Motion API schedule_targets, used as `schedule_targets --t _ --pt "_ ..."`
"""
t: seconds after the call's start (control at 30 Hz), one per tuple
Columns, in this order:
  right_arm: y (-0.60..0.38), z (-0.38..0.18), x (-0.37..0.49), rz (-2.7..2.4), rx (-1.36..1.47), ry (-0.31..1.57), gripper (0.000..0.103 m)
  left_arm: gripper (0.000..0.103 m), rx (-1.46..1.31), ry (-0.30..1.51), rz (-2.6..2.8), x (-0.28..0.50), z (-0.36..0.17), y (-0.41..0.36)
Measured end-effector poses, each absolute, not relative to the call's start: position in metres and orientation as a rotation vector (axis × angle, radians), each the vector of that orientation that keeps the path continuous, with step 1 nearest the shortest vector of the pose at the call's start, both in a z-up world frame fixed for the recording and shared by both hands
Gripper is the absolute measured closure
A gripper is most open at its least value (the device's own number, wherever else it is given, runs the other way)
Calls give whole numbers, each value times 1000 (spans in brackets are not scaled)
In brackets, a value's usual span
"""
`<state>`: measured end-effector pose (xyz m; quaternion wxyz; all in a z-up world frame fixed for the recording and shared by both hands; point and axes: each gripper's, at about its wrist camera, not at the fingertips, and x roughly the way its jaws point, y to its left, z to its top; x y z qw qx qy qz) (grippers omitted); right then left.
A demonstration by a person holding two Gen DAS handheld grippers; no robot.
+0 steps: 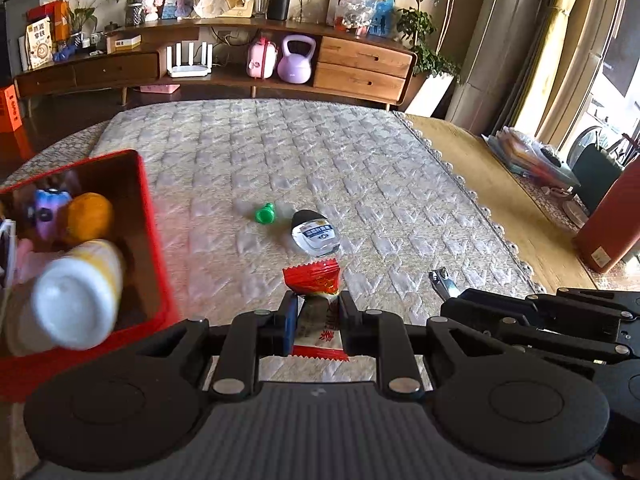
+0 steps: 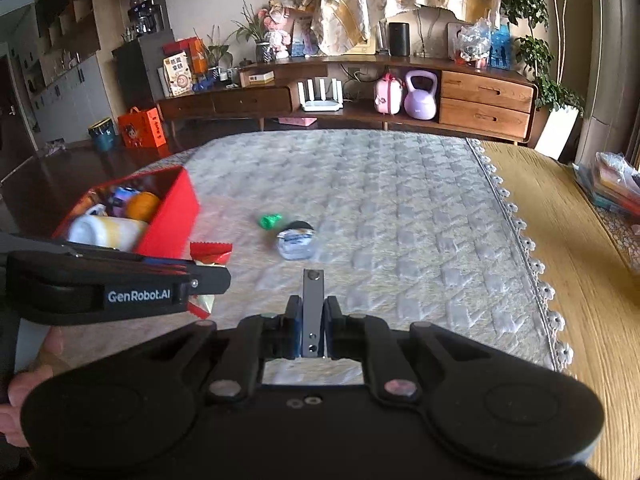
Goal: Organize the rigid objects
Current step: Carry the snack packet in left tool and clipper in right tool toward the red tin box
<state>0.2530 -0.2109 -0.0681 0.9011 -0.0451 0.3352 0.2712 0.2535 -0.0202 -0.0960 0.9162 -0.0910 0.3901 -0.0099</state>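
The left hand-held gripper (image 1: 318, 316) is clamped on a red snack packet (image 1: 314, 280), near the red box (image 1: 158, 240) at left. The right hand-held gripper (image 2: 312, 320) pinches a metal nail clipper (image 2: 312, 304). A green cap (image 1: 265, 213) and small bottle (image 1: 316, 234) lie farther off on the quilted surface (image 1: 320, 152).

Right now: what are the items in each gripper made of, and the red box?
Snack packet in the left gripper: glossy printed plastic film, judging by its crinkled body and serrated end.
Nail clipper in the right gripper: grey brushed metal, flat bar with rivet holes.
Red box: rigid, matte; probably coated cardboard, possibly tin.
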Motion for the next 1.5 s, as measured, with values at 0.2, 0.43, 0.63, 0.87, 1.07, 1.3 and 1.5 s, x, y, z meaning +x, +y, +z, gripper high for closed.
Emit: schedule_targets --t 0.2,0.43,0.63,0.87,1.07,1.3,1.5 --pt "-195 -46 233 579 -91 678 93 82 -195 783 -16 230 -78 -5" --pt "-172 -22 215 617 -83 659 93 82 -212 745 -20 203 -56 19" --pt "-143 -7 204 652 -104 638 93 82 -231 724 7 185 -45 47" --pt "-103 4 204 686 -143 614 92 82 -262 701 55 172 -39 90" --pt "-65 1 219 693 -204 613 92 82 -272 694 109 172 -42 128" --pt "-28 -13 243 706 -271 624 92 82 -282 716 161 183 -58 164" --pt "-9 -26 264 699 -294 654 92 82 -287 736 171 198 -71 184"
